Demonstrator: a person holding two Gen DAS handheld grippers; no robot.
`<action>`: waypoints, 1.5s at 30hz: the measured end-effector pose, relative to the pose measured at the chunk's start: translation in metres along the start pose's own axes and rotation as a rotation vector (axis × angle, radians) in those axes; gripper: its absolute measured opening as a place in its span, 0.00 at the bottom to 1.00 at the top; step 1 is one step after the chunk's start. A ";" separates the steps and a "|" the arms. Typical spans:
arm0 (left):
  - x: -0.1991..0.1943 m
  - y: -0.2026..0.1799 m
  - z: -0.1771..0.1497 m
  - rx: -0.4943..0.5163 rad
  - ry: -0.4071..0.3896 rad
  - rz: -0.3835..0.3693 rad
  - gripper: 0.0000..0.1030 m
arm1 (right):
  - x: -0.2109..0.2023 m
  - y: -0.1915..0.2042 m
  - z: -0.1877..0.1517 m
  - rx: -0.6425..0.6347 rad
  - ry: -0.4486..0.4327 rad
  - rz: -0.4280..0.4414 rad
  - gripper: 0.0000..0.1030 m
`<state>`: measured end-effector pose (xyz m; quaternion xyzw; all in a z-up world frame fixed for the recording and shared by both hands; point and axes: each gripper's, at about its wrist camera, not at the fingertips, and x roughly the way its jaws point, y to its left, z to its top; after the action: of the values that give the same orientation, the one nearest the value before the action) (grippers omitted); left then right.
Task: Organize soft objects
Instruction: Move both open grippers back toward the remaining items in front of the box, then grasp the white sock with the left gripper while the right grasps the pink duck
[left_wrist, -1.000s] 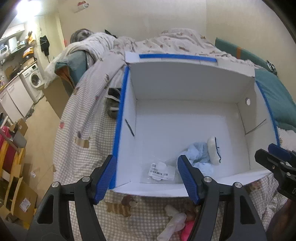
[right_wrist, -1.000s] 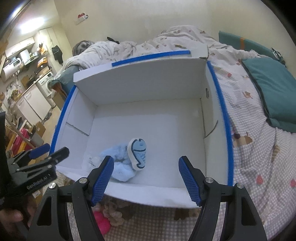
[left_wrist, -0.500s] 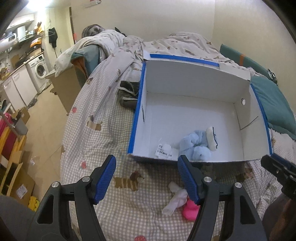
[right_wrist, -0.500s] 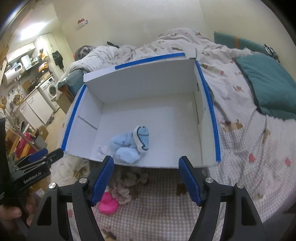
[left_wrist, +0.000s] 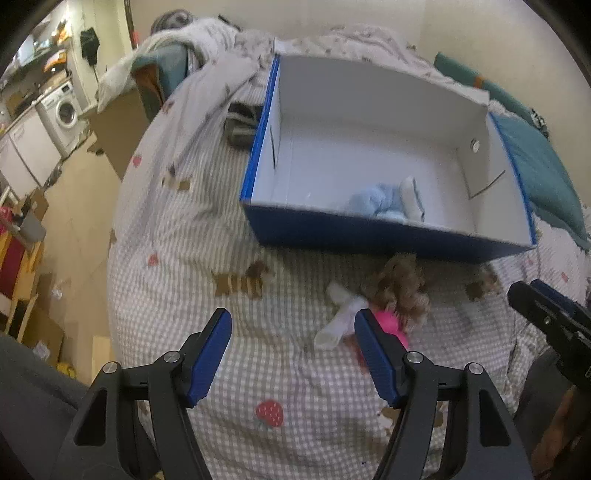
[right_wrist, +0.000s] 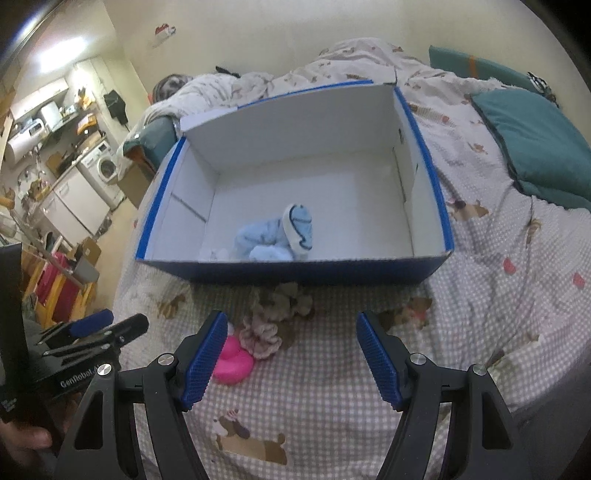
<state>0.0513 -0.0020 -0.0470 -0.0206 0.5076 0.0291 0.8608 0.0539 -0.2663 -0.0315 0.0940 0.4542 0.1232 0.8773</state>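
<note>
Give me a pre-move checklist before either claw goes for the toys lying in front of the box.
1. Left claw open and empty: ok.
2. Right claw open and empty: ok.
3. Box open-topped, with room beside the light blue plush: ok.
4. Pink toy, frilly fabric piece and curly brown plush on the blanket outside the box: ok, reachable.
5. White tube-shaped item separate from the pink toy: cannot tell.
6. Claws apart from each other: ok.
</note>
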 end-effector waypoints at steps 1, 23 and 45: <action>0.003 0.002 -0.001 -0.011 0.013 0.007 0.64 | 0.001 0.000 0.000 0.001 -0.002 -0.001 0.74; 0.081 0.002 0.013 -0.159 0.250 -0.168 0.63 | 0.036 -0.023 -0.001 0.142 0.111 0.012 0.74; 0.067 0.003 0.023 -0.119 0.250 -0.148 0.14 | 0.057 -0.014 -0.006 0.131 0.203 0.073 0.74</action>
<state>0.1039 0.0040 -0.0947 -0.1123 0.6052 -0.0072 0.7881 0.0826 -0.2623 -0.0826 0.1548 0.5439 0.1339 0.8138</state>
